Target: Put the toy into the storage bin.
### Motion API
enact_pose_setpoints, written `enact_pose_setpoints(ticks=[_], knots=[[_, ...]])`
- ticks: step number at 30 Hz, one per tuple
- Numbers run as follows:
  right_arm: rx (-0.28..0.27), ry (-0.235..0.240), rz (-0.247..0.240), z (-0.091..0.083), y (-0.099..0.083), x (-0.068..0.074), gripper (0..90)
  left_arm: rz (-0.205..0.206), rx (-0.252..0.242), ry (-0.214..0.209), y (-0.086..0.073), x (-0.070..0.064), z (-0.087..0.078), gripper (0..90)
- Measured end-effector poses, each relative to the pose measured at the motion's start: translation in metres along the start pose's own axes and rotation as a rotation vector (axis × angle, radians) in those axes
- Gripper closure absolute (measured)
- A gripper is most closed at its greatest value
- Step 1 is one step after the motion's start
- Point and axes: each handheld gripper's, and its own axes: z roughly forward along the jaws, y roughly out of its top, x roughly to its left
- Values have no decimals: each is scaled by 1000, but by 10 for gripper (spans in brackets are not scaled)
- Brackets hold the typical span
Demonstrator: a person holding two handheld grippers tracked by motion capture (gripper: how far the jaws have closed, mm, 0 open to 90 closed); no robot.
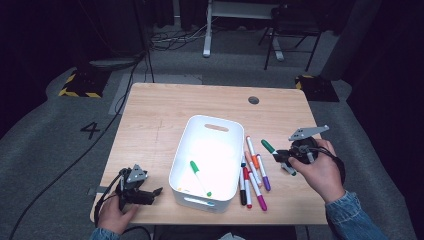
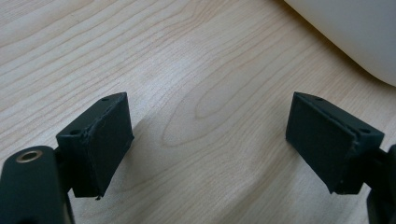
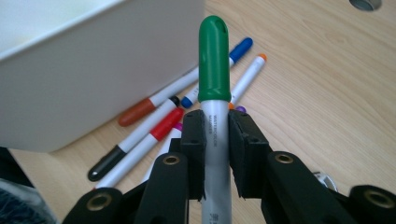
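Observation:
A white bin (image 1: 200,201) stands mid-table with one green-capped marker (image 1: 200,178) lying inside. Several markers (image 1: 252,172) lie on the wood just right of the bin. My right gripper (image 1: 280,155) (image 3: 215,140), to the right of those markers, is shut on a green-capped marker (image 1: 268,146) (image 3: 214,60) whose cap points toward the bin (image 3: 84,70). Beneath it lie red (image 3: 154,137), blue (image 3: 236,53) and orange-tipped (image 3: 250,72) markers. My left gripper (image 1: 154,195) (image 2: 210,121) rests open near the front left edge, nothing between its jaws, with the bin's wall (image 2: 355,32) close by.
A round cable hole (image 1: 253,100) sits near the table's far edge. Bare wood (image 1: 150,130) stretches left of and behind the bin. Beyond the table are floor cables, a desk leg (image 1: 206,30) and a chair frame (image 1: 292,35).

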Motion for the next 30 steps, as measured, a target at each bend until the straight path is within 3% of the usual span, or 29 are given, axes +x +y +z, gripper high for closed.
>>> enact_pose_setpoints(ticks=[4, 14, 30], knots=[[-17, 30, -39, -9, 14, 12, 770, 2, -2, 3, 0, 0, 0, 150], [-44, 74, -104, -13, 43, 26, 770, 1, -1, 7, -1, -1, -1, 150], [-82, 161, -208, 7, 83, 53, 771, 10, -1, 3, -2, -1, -2, 149]])
